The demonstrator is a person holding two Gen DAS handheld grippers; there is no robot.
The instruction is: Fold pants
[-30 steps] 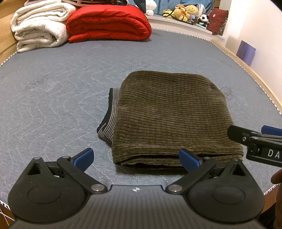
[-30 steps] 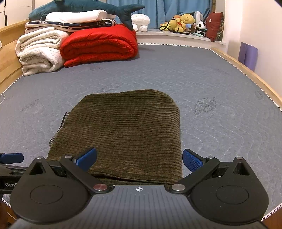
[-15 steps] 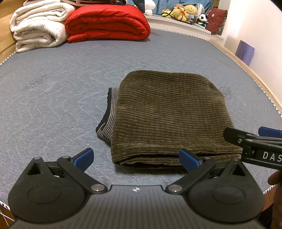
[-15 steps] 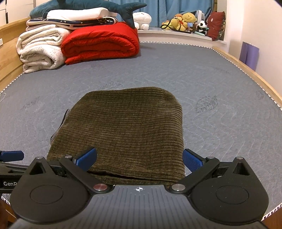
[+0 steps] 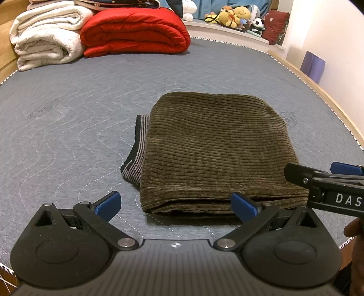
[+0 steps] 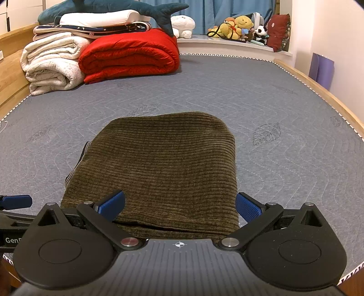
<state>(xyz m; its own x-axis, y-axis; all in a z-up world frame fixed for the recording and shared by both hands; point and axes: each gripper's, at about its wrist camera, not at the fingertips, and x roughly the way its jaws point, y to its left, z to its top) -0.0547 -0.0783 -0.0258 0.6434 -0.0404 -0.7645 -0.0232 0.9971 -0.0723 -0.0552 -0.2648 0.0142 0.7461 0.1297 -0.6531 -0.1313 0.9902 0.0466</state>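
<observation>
The olive-brown corduroy pants (image 5: 216, 150) lie folded into a compact rectangle on the grey quilted mattress (image 5: 68, 118); a striped grey waistband (image 5: 136, 150) sticks out on their left side. They also show in the right wrist view (image 6: 163, 173). My left gripper (image 5: 176, 205) is open and empty, hovering just in front of the fold's near left edge. My right gripper (image 6: 179, 206) is open and empty, over the fold's near edge. The right gripper also shows at the right edge of the left wrist view (image 5: 325, 182).
A red folded quilt (image 6: 129, 57) and rolled white blankets (image 6: 50, 63) lie at the far end, with a blue shark plush (image 6: 118, 6) on top. Stuffed toys (image 6: 238, 27) sit on the far ledge. The wooden bed frame (image 6: 318, 91) runs along the right.
Both grippers have drawn back slightly from the folded pants and tilted up a little. The pants lie as before.
</observation>
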